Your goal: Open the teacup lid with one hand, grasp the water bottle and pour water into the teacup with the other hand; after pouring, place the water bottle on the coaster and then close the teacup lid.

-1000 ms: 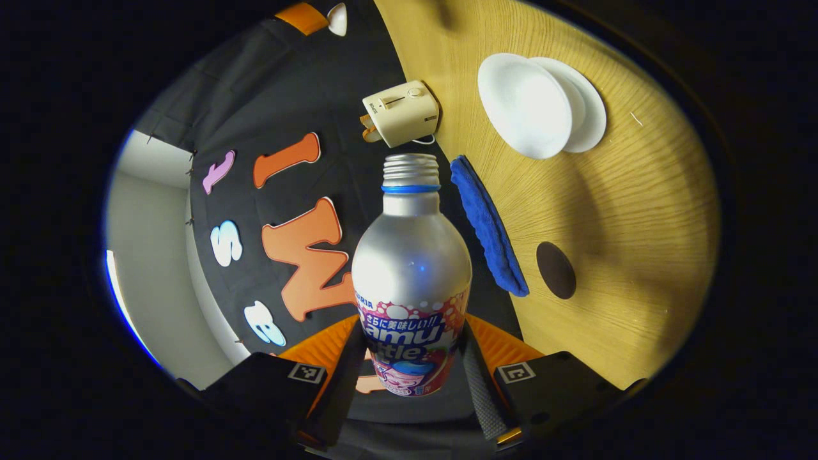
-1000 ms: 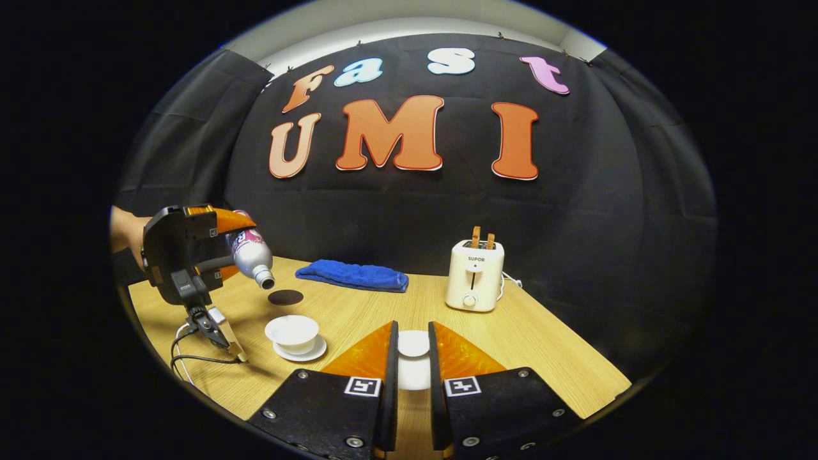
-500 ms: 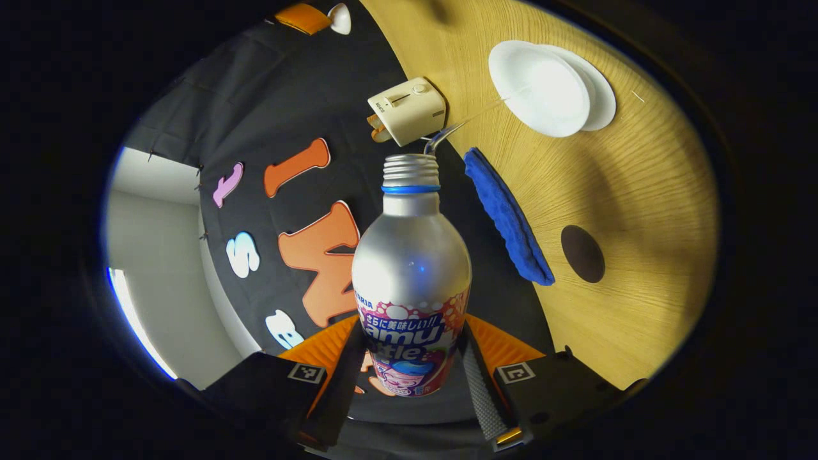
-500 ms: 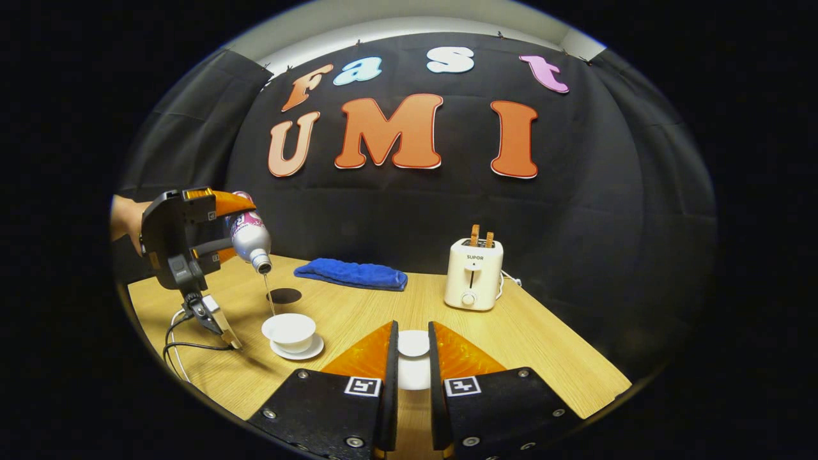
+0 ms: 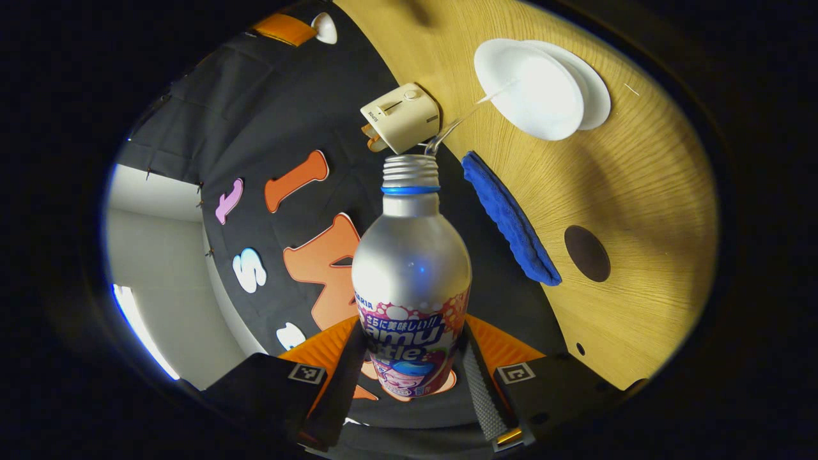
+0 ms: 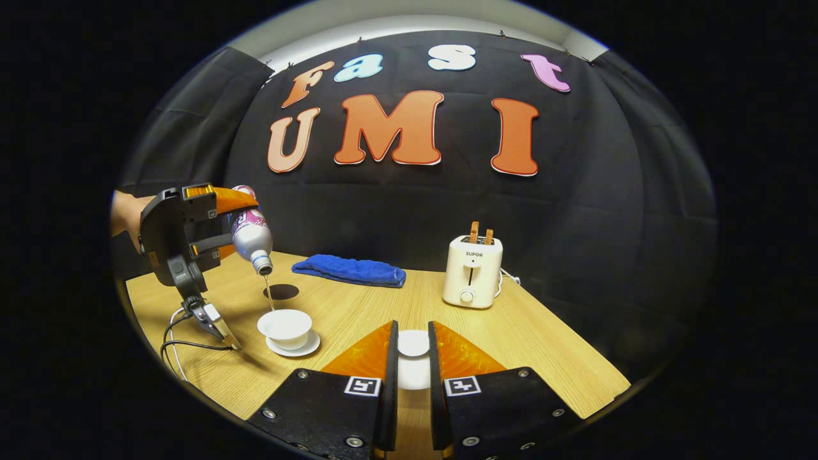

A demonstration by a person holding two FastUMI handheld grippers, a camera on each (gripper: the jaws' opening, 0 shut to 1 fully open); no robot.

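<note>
The water bottle [image 5: 411,275] is clamped between the jaws of the left gripper [image 5: 412,377], tipped mouth-down; a thin stream is passed from its mouth into the open teacup [image 5: 529,88] beyond. The coaster [image 5: 586,253] is seen to one side. The teacup lid [image 6: 413,343] is pinched between the right gripper [image 6: 413,374] jaws.

Both black-bodied two-finger grippers [image 6: 413,383] [image 5: 414,383] had square fiducial tags, silver screws; left trailed black cables [image 6: 172,332].
</note>
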